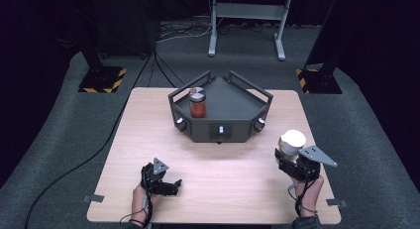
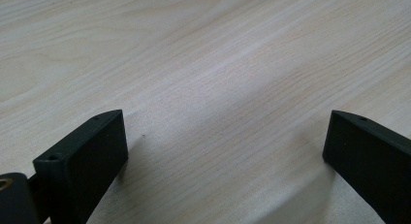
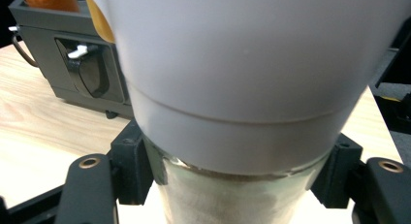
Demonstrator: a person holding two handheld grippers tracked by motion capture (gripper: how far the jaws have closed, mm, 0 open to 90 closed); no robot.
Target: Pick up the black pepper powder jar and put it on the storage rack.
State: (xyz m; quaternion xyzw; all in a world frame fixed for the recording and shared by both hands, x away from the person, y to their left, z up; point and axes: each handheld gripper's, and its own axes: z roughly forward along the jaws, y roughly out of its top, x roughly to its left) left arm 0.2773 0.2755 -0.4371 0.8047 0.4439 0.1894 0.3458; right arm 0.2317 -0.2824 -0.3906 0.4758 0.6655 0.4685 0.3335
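Observation:
My right gripper is shut on a jar with a white lid, held above the table's right side; in the right gripper view the white-lidded jar sits close up between the jaws, its glass body pinched just under the lid. A second jar with red-orange contents stands in the left part of the dark grey tray at the table's far middle. My left gripper rests low near the table's front left, its jaws open over bare wood.
The wooden table stands on grey carpet. The tray has knobs and a latch on its front wall. Beyond the table are black stands with yellow-striped bases and a grey metal frame. A cable runs along the floor at left.

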